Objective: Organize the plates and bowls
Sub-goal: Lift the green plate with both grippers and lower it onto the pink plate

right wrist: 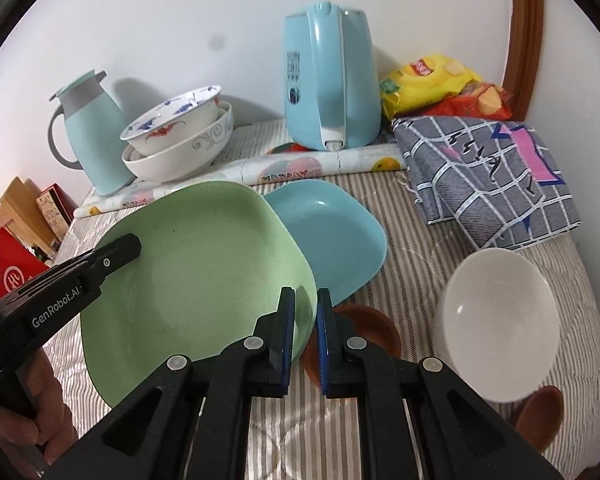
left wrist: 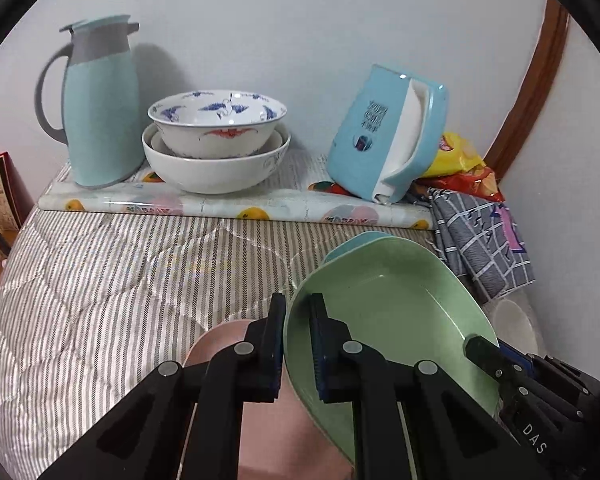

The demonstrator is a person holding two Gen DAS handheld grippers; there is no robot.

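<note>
A pale green plate (left wrist: 400,312) hangs tilted above the striped bedding, held from both sides. My left gripper (left wrist: 297,308) is shut on its left rim, and one of this gripper's fingers (right wrist: 125,246) shows in the right wrist view, lying inside the plate. My right gripper (right wrist: 306,300) is shut on the right rim of the green plate (right wrist: 195,280). A blue plate (right wrist: 332,236) lies on the bedding, partly behind the green one. A pink plate (left wrist: 219,340) sits below my left gripper. Two stacked white bowls (left wrist: 215,144) stand on the raised board.
A white bowl (right wrist: 496,320) and two small brown saucers (right wrist: 370,320) lie on the bedding at the right. On the board stand a blue thermos jug (left wrist: 97,108) and a blue kettle (right wrist: 332,80). Snack bags (right wrist: 432,84) and a folded checked cloth (right wrist: 492,176) fill the back right corner.
</note>
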